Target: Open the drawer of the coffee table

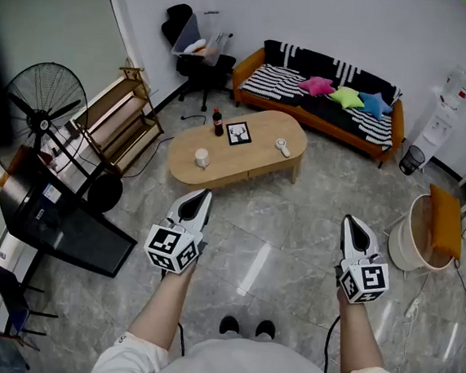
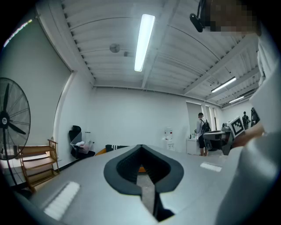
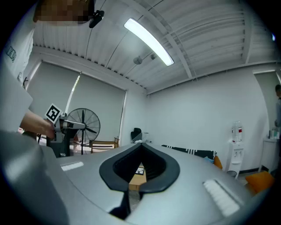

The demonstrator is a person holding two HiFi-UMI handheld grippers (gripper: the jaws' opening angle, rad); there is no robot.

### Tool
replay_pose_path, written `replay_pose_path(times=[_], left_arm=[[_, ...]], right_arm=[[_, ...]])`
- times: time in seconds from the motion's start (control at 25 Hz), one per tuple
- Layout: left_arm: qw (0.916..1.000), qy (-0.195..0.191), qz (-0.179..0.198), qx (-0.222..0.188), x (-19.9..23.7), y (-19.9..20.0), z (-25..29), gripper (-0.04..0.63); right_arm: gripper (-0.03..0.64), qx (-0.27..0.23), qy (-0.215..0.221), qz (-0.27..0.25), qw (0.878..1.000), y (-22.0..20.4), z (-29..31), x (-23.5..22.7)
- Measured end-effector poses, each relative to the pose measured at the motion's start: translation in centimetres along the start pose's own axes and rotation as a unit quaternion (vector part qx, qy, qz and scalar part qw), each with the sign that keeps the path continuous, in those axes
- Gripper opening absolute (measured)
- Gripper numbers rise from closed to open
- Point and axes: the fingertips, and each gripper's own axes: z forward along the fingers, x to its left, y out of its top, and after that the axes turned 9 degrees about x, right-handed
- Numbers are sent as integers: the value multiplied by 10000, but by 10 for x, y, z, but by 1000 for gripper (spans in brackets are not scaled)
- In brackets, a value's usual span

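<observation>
The oval wooden coffee table (image 1: 260, 156) stands mid-room, in front of the sofa. On it are a dark bottle (image 1: 218, 123), a white cup (image 1: 202, 158), a square marker card (image 1: 239, 133) and a small white object (image 1: 283, 147). A seam on its near side may be the drawer front; I cannot make out a handle. My left gripper (image 1: 202, 195) (image 2: 140, 147) is held level short of the table's near edge, jaws together and empty. My right gripper (image 1: 352, 222) (image 3: 141, 144) hangs further right, over bare floor, also shut and empty. Part of the table (image 3: 136, 176) shows through its jaws.
An orange sofa (image 1: 324, 96) with striped cushions lines the far wall. To the left are a floor fan (image 1: 44, 102), a wooden rack (image 1: 121, 117) and a black stand (image 1: 65, 223). A white tub (image 1: 413, 236) stands right. A person (image 2: 202, 138) stands far off.
</observation>
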Motion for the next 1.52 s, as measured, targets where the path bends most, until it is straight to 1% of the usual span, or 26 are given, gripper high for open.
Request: replay_pose_path(times=[0.48,0.6,0.64,0.68,0.72,0.84,1.08,1.28,1.52], left_arm=[[10000,-2,-25,0,-2,-4,-1,-2],[10000,-8,-35,6,-1,-5,-1,-2],[10000,-7,-36,9,-1,-5,-1,-2],[10000,-7,-33,13,-1,-4,-1,-2],[10000,-6,-26,17,-1,-3,-2,-2],[10000,-7,-8,26,-1,-3,-3,-2],[10000,-20,33,76,1,-6,-4,-2],[9999,-63,16,140,12,-13,-7,-2],[9996,-238,-19,175,29,-25,0,-2]], right_arm=[[3,-10,46,-13,10000,-2,-1,1],[13,-294,-76,211,9993,4,1,-5],[327,-412,-167,353,9984,7,3,-10],[588,-480,-222,462,9975,9,4,-13],[589,-494,-235,483,9973,10,6,-13],[589,-437,-151,329,9984,11,7,-5],[589,-323,-4,323,9990,0,10,2],[589,-223,-27,323,9992,-5,14,11],[589,-125,-173,317,9993,-14,22,24]])
